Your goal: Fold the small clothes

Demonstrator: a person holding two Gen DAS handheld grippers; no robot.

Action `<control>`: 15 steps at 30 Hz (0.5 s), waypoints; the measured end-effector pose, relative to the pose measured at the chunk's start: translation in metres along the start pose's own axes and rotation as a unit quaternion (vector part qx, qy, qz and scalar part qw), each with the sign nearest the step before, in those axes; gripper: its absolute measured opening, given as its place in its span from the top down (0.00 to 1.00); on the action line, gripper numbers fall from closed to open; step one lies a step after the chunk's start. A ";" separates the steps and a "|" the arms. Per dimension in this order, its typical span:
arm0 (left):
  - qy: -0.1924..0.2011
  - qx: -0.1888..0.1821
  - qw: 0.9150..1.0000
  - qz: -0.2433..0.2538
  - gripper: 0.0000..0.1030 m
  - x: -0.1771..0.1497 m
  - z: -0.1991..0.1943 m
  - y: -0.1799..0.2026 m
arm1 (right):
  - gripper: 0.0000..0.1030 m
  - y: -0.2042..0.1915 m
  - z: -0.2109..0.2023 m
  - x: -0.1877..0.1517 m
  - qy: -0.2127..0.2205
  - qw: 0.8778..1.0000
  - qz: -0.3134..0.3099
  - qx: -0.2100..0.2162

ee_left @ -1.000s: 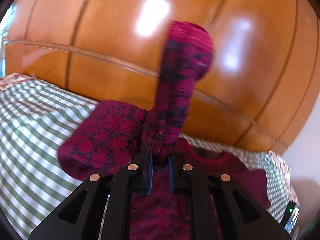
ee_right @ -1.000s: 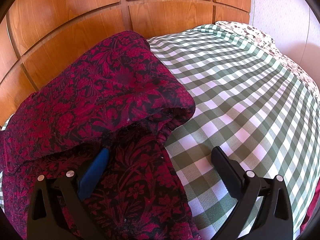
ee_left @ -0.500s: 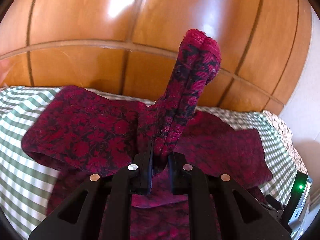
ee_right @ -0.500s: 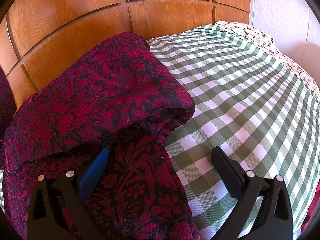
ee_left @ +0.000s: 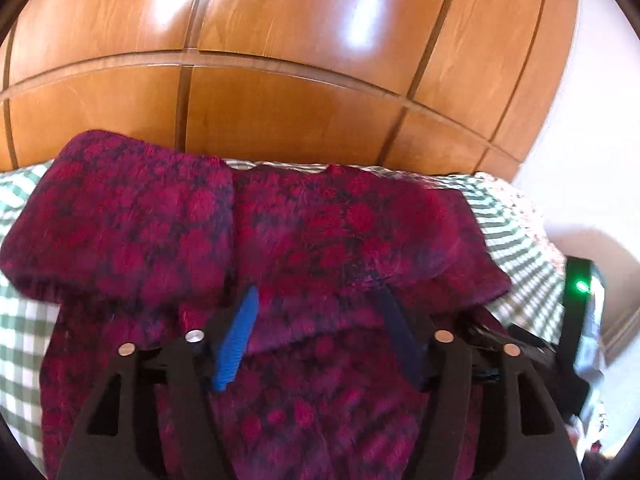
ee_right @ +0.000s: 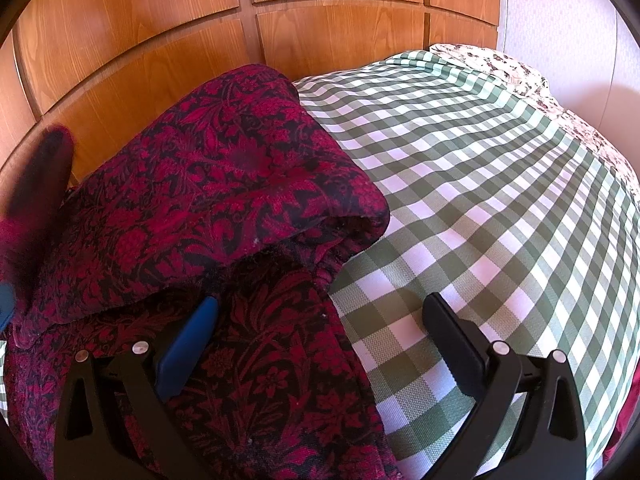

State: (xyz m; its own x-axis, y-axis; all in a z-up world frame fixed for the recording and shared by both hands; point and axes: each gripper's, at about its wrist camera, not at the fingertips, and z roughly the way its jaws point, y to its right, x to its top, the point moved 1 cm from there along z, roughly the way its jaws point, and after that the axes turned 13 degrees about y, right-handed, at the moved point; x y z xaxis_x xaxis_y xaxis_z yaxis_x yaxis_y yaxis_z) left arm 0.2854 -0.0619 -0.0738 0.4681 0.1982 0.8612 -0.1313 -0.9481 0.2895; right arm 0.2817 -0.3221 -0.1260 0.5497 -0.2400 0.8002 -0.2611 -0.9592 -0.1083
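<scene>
A dark red floral garment (ee_left: pixel 344 232) lies on the green-and-white checked bedcover (ee_right: pixel 480 184). In the left wrist view both of its sides are folded in over the body: one fold (ee_left: pixel 120 220) on the left, the other (ee_left: pixel 400 240) on the right. My left gripper (ee_left: pixel 316 300) hovers just above the right fold. Its jaws are opening, and the cloth lies between them with the pads off it. My right gripper (ee_right: pixel 320 302) stands open and still over the garment's (ee_right: pixel 224 168) right edge, one finger above the cloth, the other above the bedcover.
A wooden panelled wall (ee_left: pixel 280 112) rises right behind the bed. A floral cloth (ee_right: pixel 520 72) lies at the bed's far right corner by a white wall. A dark device with a green light (ee_left: pixel 578 288) sits at the right in the left wrist view.
The left gripper held a sleeve upright between shut jaws; now the jaws are apart and the sleeve lies folded across the garment. The left view has swung and dropped lower. The right gripper has not moved.
</scene>
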 end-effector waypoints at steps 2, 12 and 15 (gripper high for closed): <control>-0.008 -0.005 1.000 -0.016 0.38 -0.006 -0.007 -0.005 | 0.02 0.000 0.000 0.000 0.000 1.000 0.000 0.000; 0.070 0.130 0.985 -0.087 0.38 -0.012 -0.062 -0.082 | 0.02 0.007 -0.035 0.004 0.094 0.994 0.029 0.050; 0.045 0.150 0.976 -0.149 0.38 -0.029 -0.059 -0.110 | 0.03 0.002 -0.059 0.006 0.145 0.985 0.024 0.093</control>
State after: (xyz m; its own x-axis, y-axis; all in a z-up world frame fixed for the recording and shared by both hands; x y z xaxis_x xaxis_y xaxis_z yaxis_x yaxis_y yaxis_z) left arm 0.2343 0.0513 -0.1064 0.3663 0.4842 0.7946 0.2662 -0.8728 0.4091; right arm 0.2380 -0.3169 -0.0868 0.2831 -0.2596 0.9233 -0.1167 -0.9648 -0.2355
